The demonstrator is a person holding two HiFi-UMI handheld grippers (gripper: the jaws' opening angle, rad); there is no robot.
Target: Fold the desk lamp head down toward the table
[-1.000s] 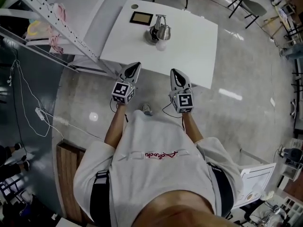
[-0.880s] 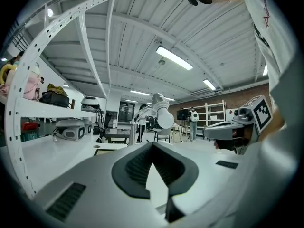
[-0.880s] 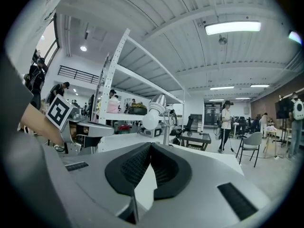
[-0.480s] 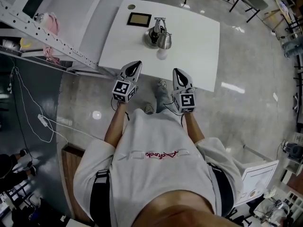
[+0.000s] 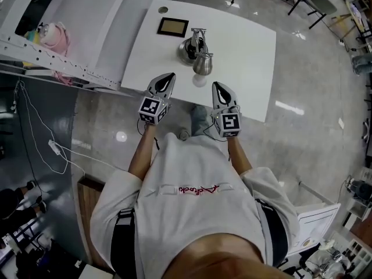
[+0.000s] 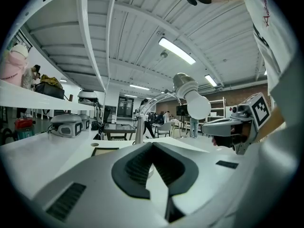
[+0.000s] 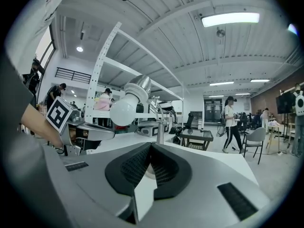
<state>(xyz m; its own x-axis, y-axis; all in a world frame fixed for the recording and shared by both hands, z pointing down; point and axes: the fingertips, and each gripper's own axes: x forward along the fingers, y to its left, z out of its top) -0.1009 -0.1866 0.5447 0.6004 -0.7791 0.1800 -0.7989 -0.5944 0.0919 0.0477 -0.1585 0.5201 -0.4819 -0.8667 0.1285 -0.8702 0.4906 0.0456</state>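
In the head view the desk lamp (image 5: 193, 44) stands on the white table (image 5: 247, 51), a little way in from the near edge, with its lamp head (image 5: 202, 63) reaching toward the person and a dark flat panel (image 5: 173, 27) lying beyond it. The left gripper (image 5: 169, 76) and the right gripper (image 5: 215, 86) hover at that near edge, one on either side. The head sits ahead of them and between their lines, apart from both. I judge this to be the approach, with the fold not yet begun. In the left gripper view the jaws are pressed together with nothing between them. The head and its round white bulb (image 6: 198, 106) hang above and to the right of the tips, clear of them. In the right gripper view the jaws also meet on nothing, and the head sits up and to the left of the tips. The next move calls for closing the gap, getting one gripper onto the raised head, probably steadying the base with the other, then pressing the head down.
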